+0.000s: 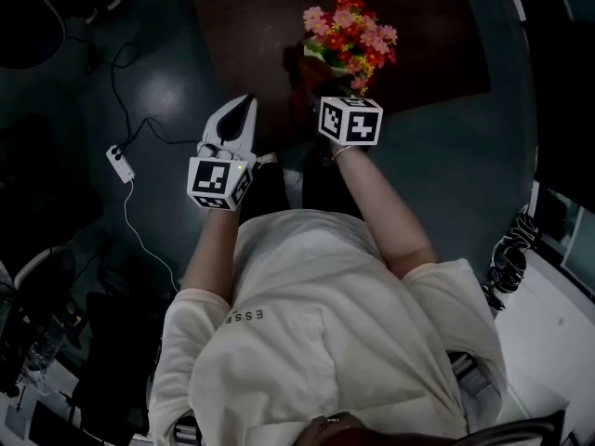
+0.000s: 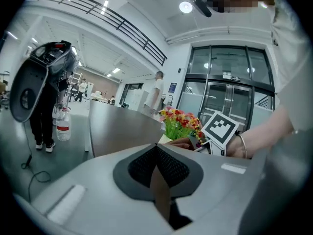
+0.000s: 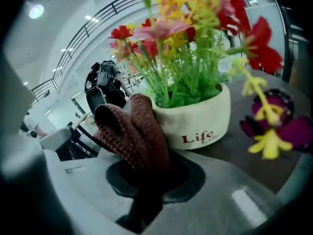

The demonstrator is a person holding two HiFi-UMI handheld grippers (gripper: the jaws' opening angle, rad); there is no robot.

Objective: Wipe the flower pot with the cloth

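Note:
The flower pot (image 3: 195, 119) is cream with red print and holds red, pink and yellow flowers (image 3: 190, 28). In the right gripper view it stands close ahead on the dark table (image 3: 244, 151). My right gripper (image 3: 146, 165) is shut on a brown knitted cloth (image 3: 132, 131), whose folds lie against the pot's left side. In the head view the flowers (image 1: 349, 26) rise just beyond the right gripper's marker cube (image 1: 350, 121), which hides most of the pot. My left gripper (image 1: 247, 102) is shut and empty, left of the pot and off the table.
The table (image 1: 428, 45) is dark and round-edged. On the floor to the left lie a white power strip (image 1: 121, 163) and its cable. The left gripper view shows water bottles (image 2: 62, 126), a black seat-like device (image 2: 34, 82) and glass doors (image 2: 230, 97).

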